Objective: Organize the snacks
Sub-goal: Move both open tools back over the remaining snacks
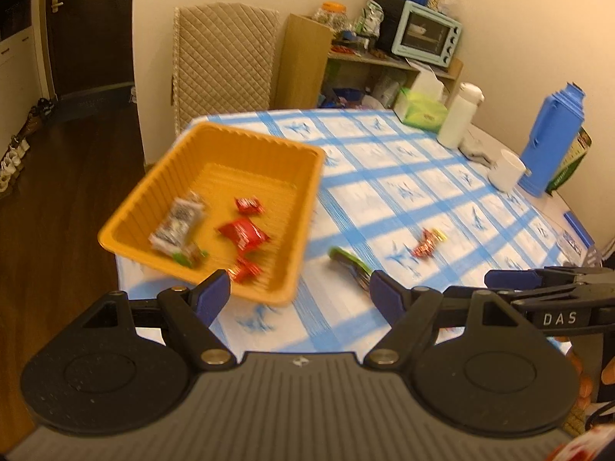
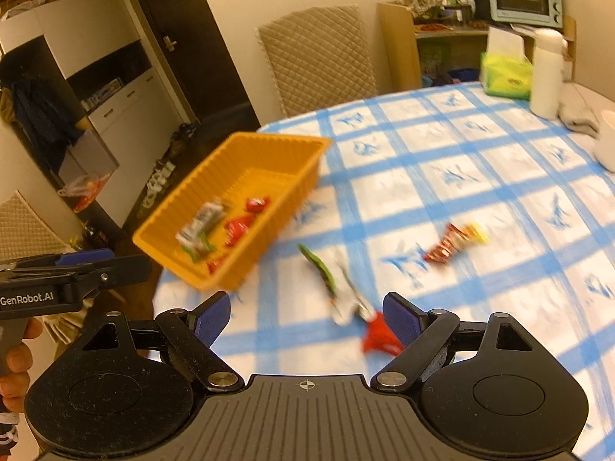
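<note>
An orange tray (image 1: 246, 142) (image 2: 269, 144) sits at the table's left edge and holds a silver packet (image 1: 177, 226) (image 2: 200, 226) and several red snack packets (image 1: 244, 232) (image 2: 238, 226). On the tablecloth lie a green and white packet (image 1: 349, 261) (image 2: 326, 276), a red-gold candy (image 1: 426, 244) (image 2: 453, 244) and a red packet (image 2: 378, 336). My left gripper (image 1: 300, 296) is open and empty, just in front of the tray. My right gripper (image 2: 307, 317) is open and empty, with the red packet by its right finger.
The round table has a blue checked cloth (image 1: 403, 176) (image 2: 461, 161). At its far side stand a white bottle (image 1: 459, 115) (image 2: 546, 73), a green tissue box (image 1: 421, 109) (image 2: 505, 73), a white mug (image 1: 507, 171) and a blue jug (image 1: 553, 138). A quilted chair (image 1: 223, 57) (image 2: 319, 53) stands behind.
</note>
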{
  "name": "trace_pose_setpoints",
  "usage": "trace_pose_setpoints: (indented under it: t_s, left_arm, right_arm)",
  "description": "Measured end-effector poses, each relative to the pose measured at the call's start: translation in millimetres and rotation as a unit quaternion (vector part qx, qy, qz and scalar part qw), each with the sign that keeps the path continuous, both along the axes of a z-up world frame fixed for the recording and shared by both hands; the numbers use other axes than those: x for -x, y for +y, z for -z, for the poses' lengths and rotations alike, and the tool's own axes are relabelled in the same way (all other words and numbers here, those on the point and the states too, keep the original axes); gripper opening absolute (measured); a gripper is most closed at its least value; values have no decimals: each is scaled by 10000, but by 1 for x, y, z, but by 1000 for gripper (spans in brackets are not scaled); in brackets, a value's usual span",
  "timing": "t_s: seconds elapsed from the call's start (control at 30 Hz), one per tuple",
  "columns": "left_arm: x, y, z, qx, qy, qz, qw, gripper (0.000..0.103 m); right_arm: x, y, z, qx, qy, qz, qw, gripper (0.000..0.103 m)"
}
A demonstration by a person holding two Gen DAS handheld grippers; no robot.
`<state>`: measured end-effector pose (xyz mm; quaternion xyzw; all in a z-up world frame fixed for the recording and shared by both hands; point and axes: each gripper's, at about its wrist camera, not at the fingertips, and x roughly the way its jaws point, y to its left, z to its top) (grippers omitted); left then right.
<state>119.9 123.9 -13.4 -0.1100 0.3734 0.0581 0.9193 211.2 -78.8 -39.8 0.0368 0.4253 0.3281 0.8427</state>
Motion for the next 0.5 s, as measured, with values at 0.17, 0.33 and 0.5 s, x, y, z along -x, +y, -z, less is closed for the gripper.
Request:
trace_pose_setpoints:
  t_s: [0.17, 0.33, 0.5]
  left_arm:
    - [2, -27, 10, 33, 174, 79, 9998, 78]
    - [0, -52, 18, 60, 282, 140, 9995, 78]
    - [-7, -72, 28, 57, 430, 144, 9990, 78]
  right_arm:
    - [2, -29, 12, 88, 177, 97, 9998, 86]
    - [2, -56, 24, 199, 289, 192, 9992, 86]
    - [-2, -76, 33, 283, 341, 257, 9987, 86]
